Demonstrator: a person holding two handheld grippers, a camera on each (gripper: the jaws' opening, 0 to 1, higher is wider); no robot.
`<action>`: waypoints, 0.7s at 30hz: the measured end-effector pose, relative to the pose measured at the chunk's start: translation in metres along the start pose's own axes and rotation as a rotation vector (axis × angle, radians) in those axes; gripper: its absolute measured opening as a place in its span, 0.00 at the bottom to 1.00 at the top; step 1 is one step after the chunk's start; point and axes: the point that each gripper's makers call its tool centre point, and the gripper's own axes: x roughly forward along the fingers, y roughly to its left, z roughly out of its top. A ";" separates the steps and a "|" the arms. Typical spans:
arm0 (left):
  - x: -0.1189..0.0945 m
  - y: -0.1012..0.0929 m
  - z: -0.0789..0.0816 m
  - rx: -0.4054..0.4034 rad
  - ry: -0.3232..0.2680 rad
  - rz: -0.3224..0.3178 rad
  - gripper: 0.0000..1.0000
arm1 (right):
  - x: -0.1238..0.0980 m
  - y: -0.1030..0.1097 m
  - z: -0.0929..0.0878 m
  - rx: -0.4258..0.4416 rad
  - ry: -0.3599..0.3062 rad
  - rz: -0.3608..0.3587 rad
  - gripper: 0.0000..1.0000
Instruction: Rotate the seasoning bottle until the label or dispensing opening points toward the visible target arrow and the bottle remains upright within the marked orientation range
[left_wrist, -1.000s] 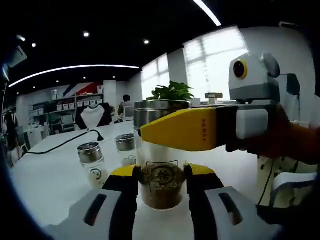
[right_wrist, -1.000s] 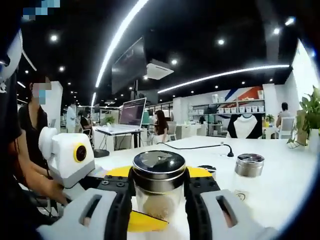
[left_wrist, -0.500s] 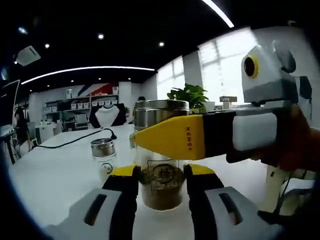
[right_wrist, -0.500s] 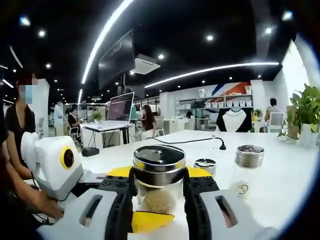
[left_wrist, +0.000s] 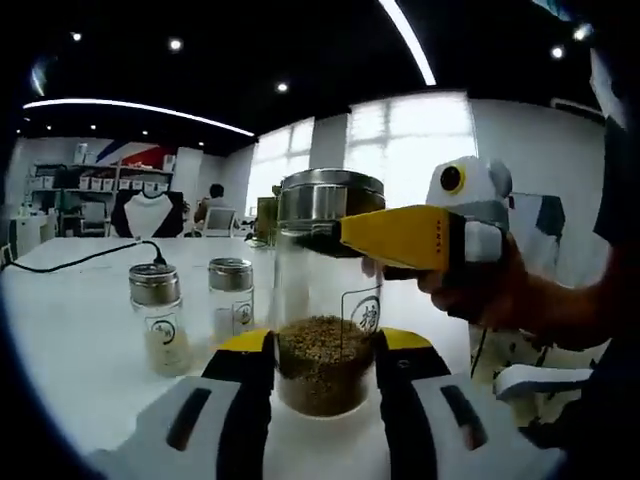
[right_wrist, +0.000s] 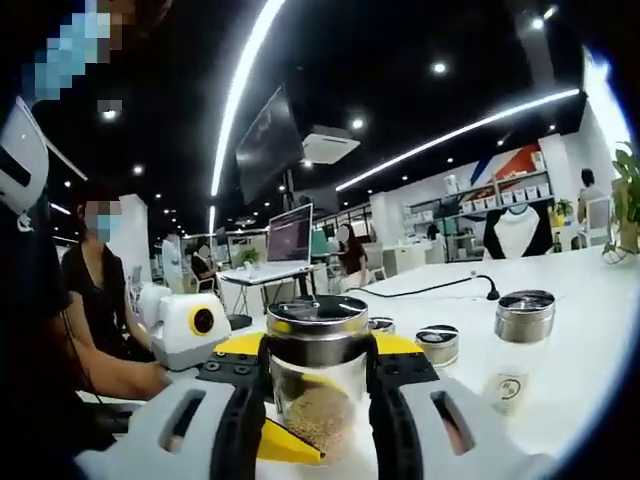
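Left gripper view: the left gripper (left_wrist: 322, 365) clamps the base of the seasoning bottle (left_wrist: 325, 300), which stands upright on the white worktop (left_wrist: 70, 330) with its label facing right. The right gripper (left_wrist: 330, 238) closes on the steel cap. Two smaller shakers (left_wrist: 158, 318) stand left (glass, steel-capped).

Right gripper view: the right gripper (right_wrist: 316, 367) pinches the seasoning bottle (right_wrist: 316, 375) under its cap; the left gripper (right_wrist: 285, 440) holds it lower down.

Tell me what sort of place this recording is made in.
Probably an open-plan office or showroom: a laptop on a stand, wall shelves beside a mannequin bust, people seated in the background, and a long white table holding the seasoning bottle.
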 end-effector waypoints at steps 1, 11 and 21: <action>-0.001 0.003 -0.001 0.044 0.009 0.044 0.42 | 0.000 -0.001 -0.001 0.006 0.006 -0.004 0.36; -0.002 0.018 0.000 0.138 0.013 0.238 0.41 | 0.011 -0.008 -0.005 -0.039 0.029 -0.165 0.38; 0.003 0.025 -0.004 0.121 -0.003 0.232 0.41 | 0.016 -0.012 -0.009 -0.093 0.099 -0.191 0.37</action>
